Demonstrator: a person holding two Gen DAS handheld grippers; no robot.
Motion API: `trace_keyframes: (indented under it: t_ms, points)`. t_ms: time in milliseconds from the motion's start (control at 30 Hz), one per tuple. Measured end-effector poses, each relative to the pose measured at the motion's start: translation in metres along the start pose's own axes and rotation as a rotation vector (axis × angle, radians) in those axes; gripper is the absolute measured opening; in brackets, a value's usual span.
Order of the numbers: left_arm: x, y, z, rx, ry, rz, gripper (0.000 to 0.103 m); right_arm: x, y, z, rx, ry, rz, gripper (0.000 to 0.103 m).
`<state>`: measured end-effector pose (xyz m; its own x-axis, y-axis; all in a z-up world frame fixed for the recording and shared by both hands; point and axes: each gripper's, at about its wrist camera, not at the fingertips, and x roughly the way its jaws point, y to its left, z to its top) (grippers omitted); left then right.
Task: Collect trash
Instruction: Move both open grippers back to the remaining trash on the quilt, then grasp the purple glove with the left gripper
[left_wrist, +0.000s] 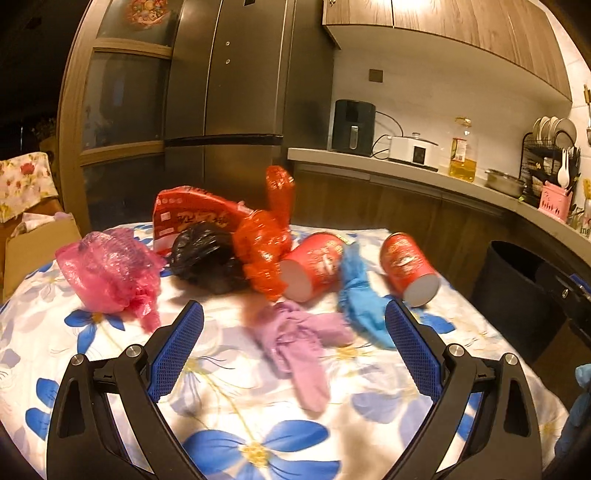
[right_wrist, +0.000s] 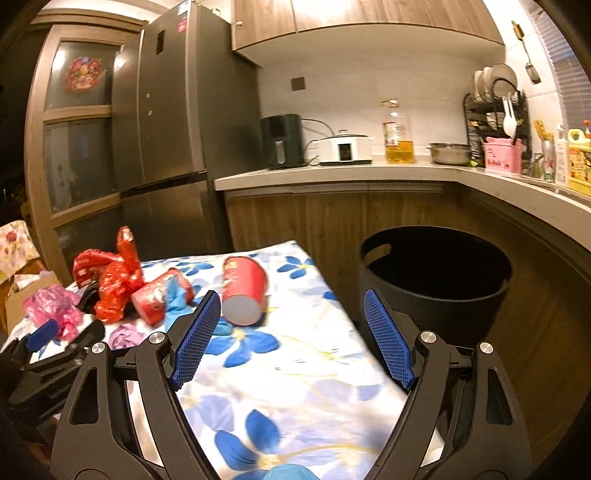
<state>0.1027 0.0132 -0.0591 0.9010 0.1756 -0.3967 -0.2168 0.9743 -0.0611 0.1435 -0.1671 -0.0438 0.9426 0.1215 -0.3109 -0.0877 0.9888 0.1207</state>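
On the flowered desk (left_wrist: 110, 369) lies scattered trash, with the left gripper (left_wrist: 293, 325) and right gripper (right_wrist: 290, 315) both hovering level, jaws wide apart and empty.

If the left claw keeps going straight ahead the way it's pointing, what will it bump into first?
Most likely the purple glove, lying crumpled on the flowered tablecloth between the open left claw fingers. Depth is hard to judge, so it could pass just above it.
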Motion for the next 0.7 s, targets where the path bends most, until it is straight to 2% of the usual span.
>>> trace_keyframes:
  t_ms: [133, 233, 433, 500, 633, 700]
  points:
    - [0.012, 0.003, -0.001, -0.004, 0.031, 0.002, 0.094, 0.007, 0.016, -0.003, -0.017, 0.009, 0.024, 0.079]
    - [0.023, 0.004, -0.001, -0.013, 0.065, 0.001, 0.089, 0.01, 0.023, -0.004, -0.028, 0.009, 0.037, 0.079]
    - [0.054, -0.002, -0.004, 0.006, 0.184, 0.003, 0.056, 0.018, 0.03, -0.005, -0.028, 0.018, 0.047, 0.079]
    - [0.064, -0.004, -0.008, 0.011, 0.226, 0.005, 0.039, 0.021, 0.031, -0.005, -0.031, 0.02, 0.05, 0.079]
    - [0.07, -0.001, -0.013, -0.003, 0.259, 0.001, 0.026, 0.027, 0.036, -0.007, -0.042, 0.037, 0.06, 0.079]
    - [0.071, 0.001, -0.014, -0.008, 0.266, -0.007, 0.013, 0.031, 0.04, -0.009, -0.05, 0.051, 0.07, 0.079]
